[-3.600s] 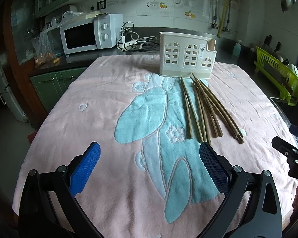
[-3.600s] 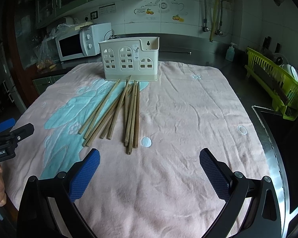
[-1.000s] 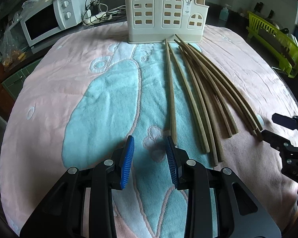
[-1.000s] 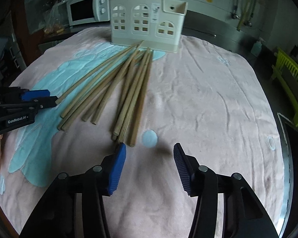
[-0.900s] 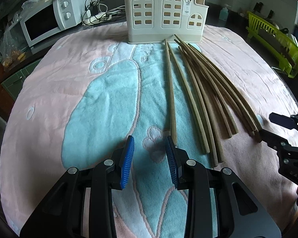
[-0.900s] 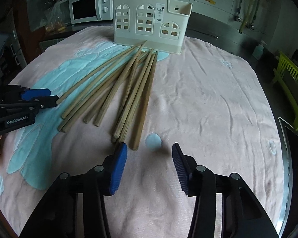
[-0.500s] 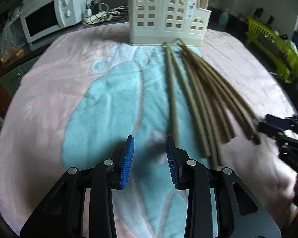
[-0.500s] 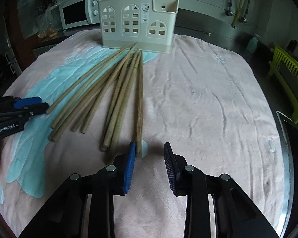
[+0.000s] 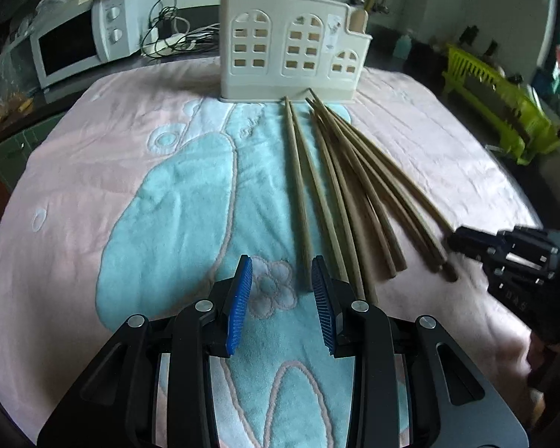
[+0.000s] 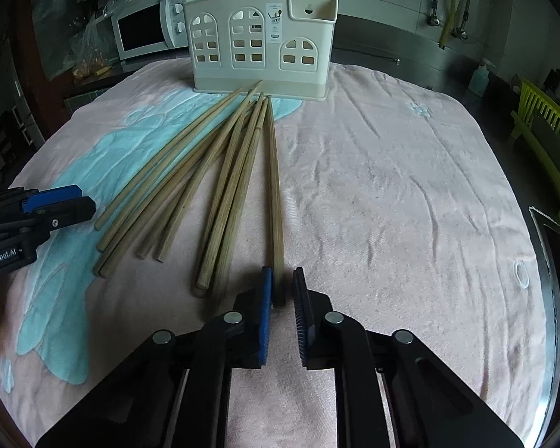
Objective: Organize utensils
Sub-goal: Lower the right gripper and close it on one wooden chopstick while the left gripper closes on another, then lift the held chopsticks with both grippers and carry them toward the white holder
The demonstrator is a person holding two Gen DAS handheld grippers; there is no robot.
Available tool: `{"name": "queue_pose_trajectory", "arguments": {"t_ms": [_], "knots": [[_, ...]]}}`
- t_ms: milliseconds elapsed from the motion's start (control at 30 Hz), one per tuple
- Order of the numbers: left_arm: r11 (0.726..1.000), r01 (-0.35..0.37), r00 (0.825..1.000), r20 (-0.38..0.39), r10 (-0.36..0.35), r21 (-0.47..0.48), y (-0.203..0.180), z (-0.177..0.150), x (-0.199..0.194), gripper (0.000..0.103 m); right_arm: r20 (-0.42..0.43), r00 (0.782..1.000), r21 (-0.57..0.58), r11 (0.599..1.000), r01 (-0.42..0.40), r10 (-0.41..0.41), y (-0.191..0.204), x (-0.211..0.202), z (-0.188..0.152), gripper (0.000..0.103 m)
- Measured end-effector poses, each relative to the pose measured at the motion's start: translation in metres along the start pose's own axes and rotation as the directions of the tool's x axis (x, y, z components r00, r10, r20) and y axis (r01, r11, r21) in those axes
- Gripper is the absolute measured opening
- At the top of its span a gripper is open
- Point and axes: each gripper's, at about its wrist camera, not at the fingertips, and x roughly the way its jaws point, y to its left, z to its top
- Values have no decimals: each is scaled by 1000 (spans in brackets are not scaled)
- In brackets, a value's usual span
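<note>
While your right gripper (image 10: 282, 298) fingers pinched the chopstick (image 10: 273, 186) lying tip-first toward the holder (image 10: 261, 41), that end grip risked pivoting; the left gripper (image 9: 282, 298) gaped empty.

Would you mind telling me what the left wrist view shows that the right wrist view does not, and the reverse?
Only the left wrist view shows the tangled cables by the microwave and the flower motif between the left gripper jaws. Only the right wrist view shows the right gripper jaws shut on the rightmost chopstick. Both share the cream utensil holder, the chopsticks and the pink towel.
</note>
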Motion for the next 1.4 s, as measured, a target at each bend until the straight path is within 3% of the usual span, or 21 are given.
{"name": "queue_pose_trajectory", "arguments": {"t_ms": [233, 400, 767, 1033, 1233, 1367, 1400], "knots": [[999, 26, 1000, -12, -25, 22, -10, -1, 7, 33, 3, 1000, -6, 1000, 5, -5, 1, 0, 1, 14], [998, -18, 999, -27, 20, 61, -17, 0, 17, 30, 11, 1000, -13, 1000, 4, -4, 1, 2, 2, 12], [998, -22, 999, -27, 24, 54, -9, 4, 12, 6, 52, 999, 9, 1000, -15, 15, -2, -13, 2, 7], [1000, -21, 990, 138, 20, 9, -1, 15, -34, 6, 178, 984, 5, 1000, -17, 16, -1, -61, 17, 7], [999, -44, 959, 282, 41, 3, 0, 32, -61, 6, 258, 966, -2, 1000, -25, 25, -1, -85, 39, 7], [998, -63, 941, 333, 52, 20, 0, 45, -64, 6, 288, 957, -8, 1000, -30, 31, -4, -90, 58, 7], [999, -48, 944, 328, 37, 24, 2, 47, -64, 6, 292, 956, -9, 1000, -22, 24, -4, -90, 63, 7]]}}
